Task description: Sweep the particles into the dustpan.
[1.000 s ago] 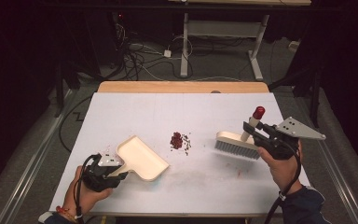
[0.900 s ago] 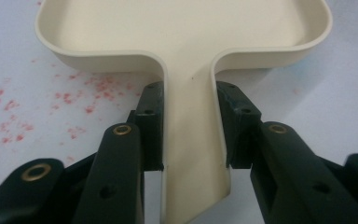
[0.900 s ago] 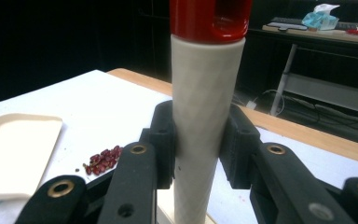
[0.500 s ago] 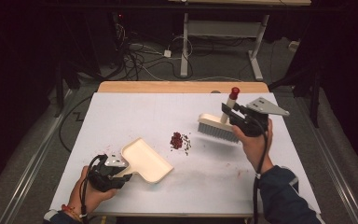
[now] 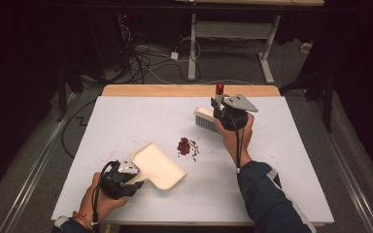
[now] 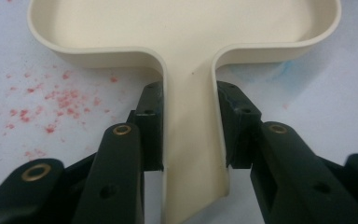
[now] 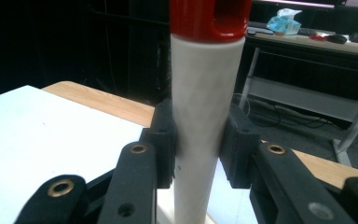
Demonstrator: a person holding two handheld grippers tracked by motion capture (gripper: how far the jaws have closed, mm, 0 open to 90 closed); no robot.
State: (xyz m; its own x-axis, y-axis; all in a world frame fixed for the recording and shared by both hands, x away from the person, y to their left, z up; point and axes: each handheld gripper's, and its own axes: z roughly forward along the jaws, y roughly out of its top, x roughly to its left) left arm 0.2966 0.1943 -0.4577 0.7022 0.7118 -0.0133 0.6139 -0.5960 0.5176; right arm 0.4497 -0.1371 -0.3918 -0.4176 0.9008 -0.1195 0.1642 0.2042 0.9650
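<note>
A cream dustpan (image 5: pixel 158 166) lies flat on the white table (image 5: pixel 126 121), its mouth toward a small heap of dark red crumbs (image 5: pixel 186 146). My left gripper (image 5: pixel 135 177) is shut on the dustpan's handle (image 6: pixel 193 140), one pad on each side. Behind the crumbs, at the far middle of the table, a hand brush (image 5: pixel 205 116) with pale bristles points down at the surface. My right gripper (image 5: pixel 218 106) is shut on the brush's white handle (image 7: pixel 200 116), which ends in a red cap (image 7: pixel 209 18).
Faint red dust (image 6: pixel 51 100) marks the table left of the dustpan. A wooden strip (image 5: pixel 189 90) runs along the table's far edge. Beyond it are cables (image 5: pixel 145 53) on the floor and a desk frame (image 5: pixel 233 34). The person's right sleeve (image 5: pixel 267 199) crosses the table's near right part.
My right gripper has carried the brush left and away, from the right side of the table to behind the crumbs. The left gripper and dustpan have shifted only slightly.
</note>
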